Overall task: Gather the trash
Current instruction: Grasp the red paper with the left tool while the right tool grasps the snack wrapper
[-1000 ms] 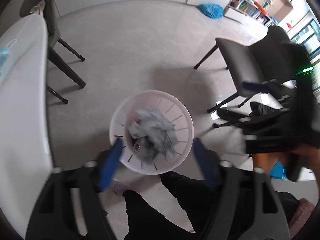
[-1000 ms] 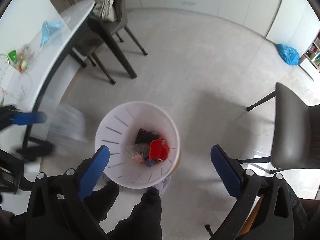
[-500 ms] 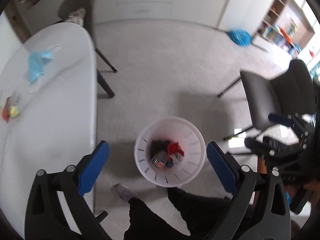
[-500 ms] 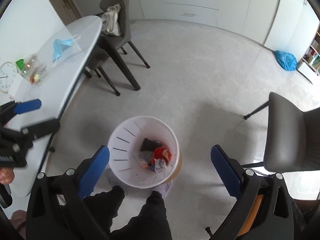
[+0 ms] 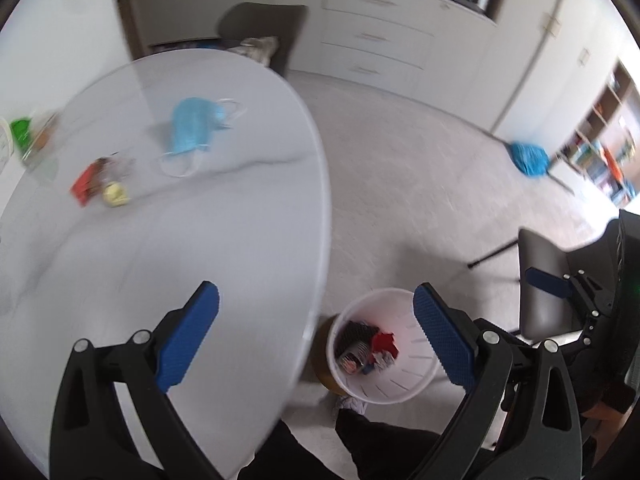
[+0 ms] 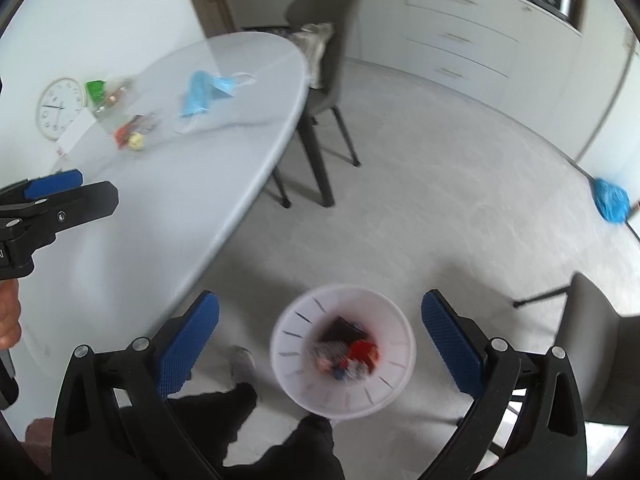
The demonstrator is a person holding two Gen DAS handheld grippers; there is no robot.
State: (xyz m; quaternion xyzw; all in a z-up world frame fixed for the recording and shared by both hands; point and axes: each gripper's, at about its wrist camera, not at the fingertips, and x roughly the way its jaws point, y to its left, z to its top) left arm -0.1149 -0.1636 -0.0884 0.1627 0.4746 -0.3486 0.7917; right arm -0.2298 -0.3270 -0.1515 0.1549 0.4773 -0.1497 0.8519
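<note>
A white slotted trash bin (image 5: 386, 376) stands on the floor by the table edge, with dark, red and mixed scraps inside; it also shows in the right wrist view (image 6: 304, 376). On the white oval table (image 5: 200, 240) lie a blue face mask (image 5: 194, 128), a red wrapper (image 5: 84, 182) and a yellow crumpled ball (image 5: 116, 194). My left gripper (image 5: 316, 324) is open and empty, above the table's near edge. My right gripper (image 6: 320, 328) is open and empty, high above the bin. The left gripper also shows in the right wrist view (image 6: 52, 196).
A white wall clock (image 6: 62, 106) and a green item (image 6: 96, 88) lie at the table's far end. A dark chair (image 6: 324, 40) stands behind the table, another chair (image 6: 596, 344) to the right. A blue mop head (image 6: 610, 200) lies on the floor. The person's legs are below.
Both grippers have lifted and tilted up from over the bin; the left one has swung left over the table. The crumpled paper seen a second ago lies in the bin.
</note>
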